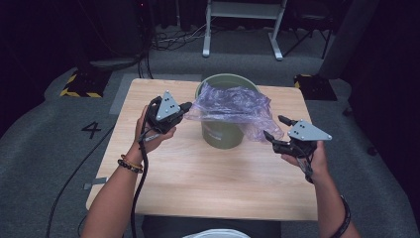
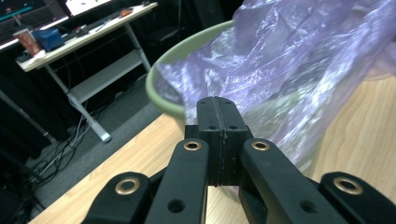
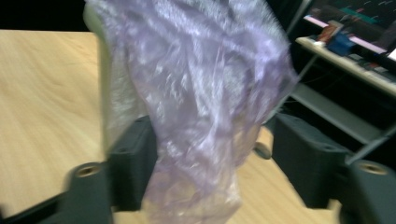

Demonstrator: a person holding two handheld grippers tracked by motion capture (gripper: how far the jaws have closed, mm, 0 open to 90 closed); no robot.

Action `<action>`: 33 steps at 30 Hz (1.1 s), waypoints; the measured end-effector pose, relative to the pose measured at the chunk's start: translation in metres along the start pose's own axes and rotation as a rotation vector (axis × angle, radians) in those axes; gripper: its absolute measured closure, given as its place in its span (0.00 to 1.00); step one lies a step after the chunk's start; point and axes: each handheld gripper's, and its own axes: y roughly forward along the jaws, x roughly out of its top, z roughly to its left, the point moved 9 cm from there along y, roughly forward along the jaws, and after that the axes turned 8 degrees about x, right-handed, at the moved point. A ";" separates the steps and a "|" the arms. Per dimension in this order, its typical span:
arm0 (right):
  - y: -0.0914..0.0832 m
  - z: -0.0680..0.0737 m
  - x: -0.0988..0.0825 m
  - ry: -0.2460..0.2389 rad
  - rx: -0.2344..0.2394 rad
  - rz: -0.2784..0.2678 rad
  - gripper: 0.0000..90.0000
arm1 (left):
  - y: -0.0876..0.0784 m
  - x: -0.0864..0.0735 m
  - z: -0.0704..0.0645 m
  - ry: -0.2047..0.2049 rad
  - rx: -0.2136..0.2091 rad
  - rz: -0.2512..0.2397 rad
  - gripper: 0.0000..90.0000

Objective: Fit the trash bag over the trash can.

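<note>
Both forearms reach in from the near edge of the desk (image 1: 208,193). The left gripper (image 1: 184,107) is held tilted toward the desk's middle, jaws pressed together. The right gripper (image 1: 277,127), opposite it, has its jaws spread wide.

The light wooden worktop (image 1: 198,183) lies bare on the person's side of the round olive-green plastic bucket (image 1: 222,133), giving free passage there. The crumpled translucent purple plastic bag (image 1: 233,106) covers the bucket's mouth and hangs down its right side, blocking entry from above.
</note>
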 end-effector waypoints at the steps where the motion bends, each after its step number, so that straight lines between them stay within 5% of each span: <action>1: 0.001 0.002 -0.001 0.007 0.017 -0.005 0.52 | 0.000 0.000 0.000 0.000 0.000 0.000 1.00; 4: 0.003 0.016 0.000 -0.015 0.091 -0.031 0.85 | 0.005 -0.007 0.006 -0.045 0.015 0.022 0.84; 6: 0.007 0.025 0.001 -0.030 0.131 -0.040 0.98 | 0.006 -0.009 0.007 -0.065 0.008 0.018 0.78; 9: 0.010 0.033 0.002 -0.045 0.155 -0.049 1.00 | 0.007 -0.011 0.009 -0.083 0.025 0.030 0.53; 11: 0.012 0.043 0.004 -0.084 0.167 -0.052 0.99 | 0.006 -0.011 0.010 -0.099 0.035 0.037 0.41; 14: 0.018 0.066 0.007 -0.168 0.199 -0.025 0.99 | -0.006 0.000 0.003 -0.071 0.036 -0.008 0.27; 18: 0.024 0.078 0.010 -0.208 0.226 -0.015 0.96 | -0.020 0.014 -0.017 -0.028 -0.032 -0.074 0.24; 24: 0.038 0.092 0.010 -0.235 0.261 0.010 0.93 | -0.039 0.027 -0.068 0.056 -0.155 -0.150 0.23; 25: 0.038 0.092 0.010 -0.235 0.261 0.010 0.93 | -0.039 0.027 -0.068 0.056 -0.155 -0.150 0.26; 27: 0.041 0.097 0.011 -0.243 0.280 0.012 0.92 | -0.038 0.024 -0.093 0.130 -0.203 -0.145 0.28; 29: 0.042 0.098 0.012 -0.246 0.285 0.011 0.91 | -0.033 0.021 -0.105 0.162 -0.221 -0.129 0.28; 33: 0.043 0.100 0.013 -0.249 0.304 0.013 0.91 | -0.024 0.019 -0.113 0.175 -0.236 -0.114 0.29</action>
